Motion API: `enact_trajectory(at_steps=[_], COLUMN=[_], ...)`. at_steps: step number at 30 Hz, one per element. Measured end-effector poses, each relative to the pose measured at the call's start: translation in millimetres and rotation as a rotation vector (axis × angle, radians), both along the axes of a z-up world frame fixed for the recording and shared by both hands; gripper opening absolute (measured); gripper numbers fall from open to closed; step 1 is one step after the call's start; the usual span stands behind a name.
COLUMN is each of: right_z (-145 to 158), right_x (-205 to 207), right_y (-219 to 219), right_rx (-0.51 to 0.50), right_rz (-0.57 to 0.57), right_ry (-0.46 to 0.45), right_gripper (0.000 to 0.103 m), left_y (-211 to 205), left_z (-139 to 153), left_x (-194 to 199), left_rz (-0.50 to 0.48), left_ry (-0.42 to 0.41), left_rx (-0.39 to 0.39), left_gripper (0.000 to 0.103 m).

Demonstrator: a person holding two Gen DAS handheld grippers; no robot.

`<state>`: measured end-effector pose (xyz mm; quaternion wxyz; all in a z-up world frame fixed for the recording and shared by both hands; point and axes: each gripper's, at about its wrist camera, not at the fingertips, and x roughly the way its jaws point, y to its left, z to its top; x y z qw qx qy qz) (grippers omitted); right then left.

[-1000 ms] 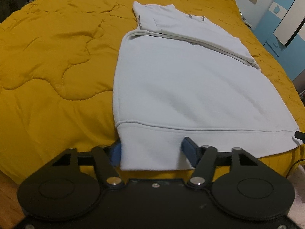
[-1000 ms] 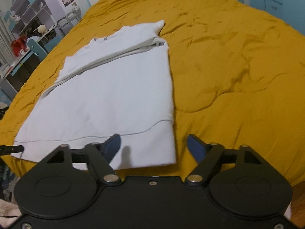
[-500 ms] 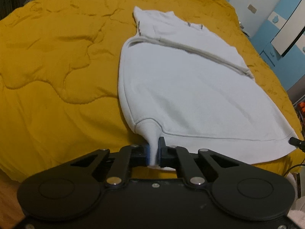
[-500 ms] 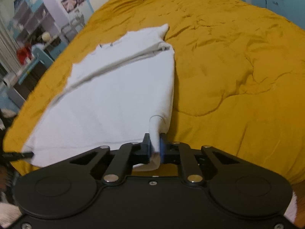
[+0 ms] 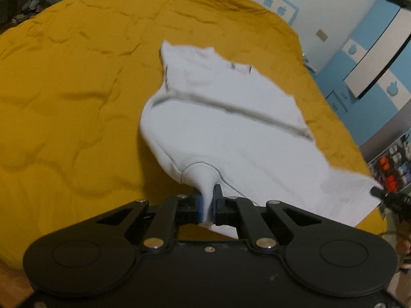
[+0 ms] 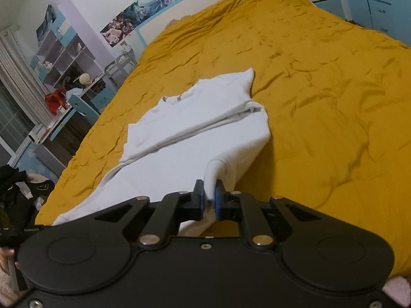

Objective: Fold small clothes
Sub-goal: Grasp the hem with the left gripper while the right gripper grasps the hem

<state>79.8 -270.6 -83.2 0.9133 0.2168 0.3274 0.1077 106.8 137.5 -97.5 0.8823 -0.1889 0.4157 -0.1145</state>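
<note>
- writing and brands: no readable text anywhere; pale blue apple-shaped decals (image 5: 268,0) on the wall border beyond the bed, the same motif on the blue-and-white cabinet doors (image 5: 392,89); posters (image 6: 143,12) on the far wall carry pictures only, too blurred for lettering
- white garment (image 5: 231,118): pale, soft knit, lying on the mustard quilted bedspread (image 5: 64,89), near its close edge; the upper part is folded across, leaving a doubled band with a shadowed fold line; neckline end points away from the cameras; two small dark marks near the collar, unreadable
- hem has a stitched band, seam line visible; the near edge hangs off the bedspread in a sagging line between the two pinched corners; the far part lies flat
- left gripper (image 5: 208,204): blue pads pressed together on one hem corner, cloth drawn into a narrow cone
- right gripper (image 6: 209,200): pads pinching the other hem corner, cloth bunched between them the same way
- right view, left margin: shelving (image 6: 61,59) and a cluttered desk beside the bed; detail soft
</note>
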Motion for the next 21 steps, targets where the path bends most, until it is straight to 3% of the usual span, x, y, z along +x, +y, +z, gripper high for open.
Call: enact_trajectory(at_steps=[5,10,16,21], right_z=[17.2,39.5,49.8,35.5], right_x=[28.7,87.6,194.5,288.2], right_y=[-4.2,-9.2,-22.8,-26.7], right_rx=[0.021,0.034,0.065,0.057], right_rz=[-0.022,-0.051,-0.098,-0.135], right_ry=[-0.050,-0.107,-0.119,-0.070], right_gripper=[0.008,0.008,0.008,0.008], left_y=[2.0,4.0,5.6,5.9], left_z=[21.8,40.6,50.0,33.1], left_x=[47.3,117.3,224.6,315.4], left_rz=[0.012,0.018,0.029,0.040], left_ry=[-0.070,-0.110,-0.119,-0.082], left_rx=[-0.018,-0.038,-0.022,-0.013], left_gripper=[0.004,0.004,0.004,0.004])
